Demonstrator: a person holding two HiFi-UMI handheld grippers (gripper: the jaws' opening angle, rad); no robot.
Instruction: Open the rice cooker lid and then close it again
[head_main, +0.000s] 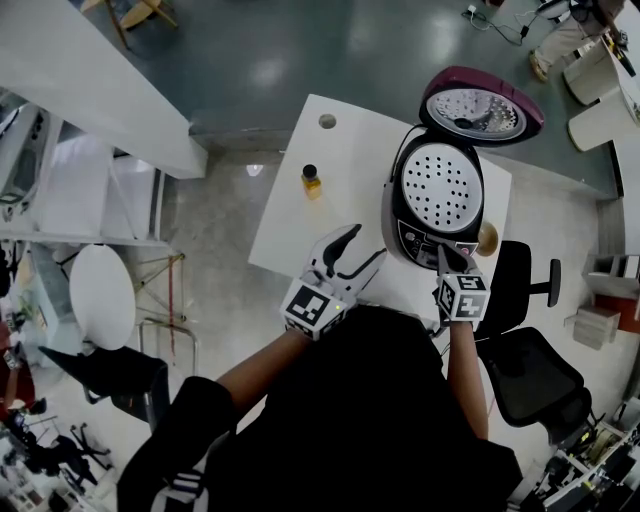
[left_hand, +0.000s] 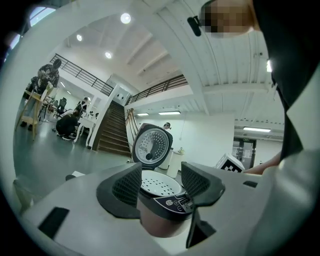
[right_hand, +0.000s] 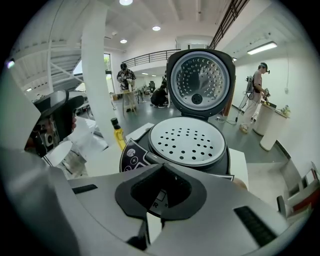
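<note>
Currently, rice cooker (head_main: 435, 195): being borne on the right part of the white table (head_main: 300, 225), centre-right of the head view, its front standing close to the table's near edge.
Lid (head_main: 482, 108): being held up wide on its hinge at the upper right of the head view; the perforated inner plate (head_main: 440, 185) is being shown bare.
Left gripper (head_main: 362, 245): being held level over the near edge, just left of the cooker; jaws being held well apart with nothing gripped, the cooker being seen beyond them.
Right gripper (head_main: 445, 254): being pointed down at the control panel (head_main: 430, 238); jaws being pressed fully together on nothing; contact with the panel cannot be told.
Bottle (head_main: 311, 180): being stood upright mid-table, well apart from the cooker.
Open room: bare tabletop is being offered between bottle and cooker, and along the left edge.
Office chair (head_main: 535, 370): being stood near the table's right side, at lower right.
</note>
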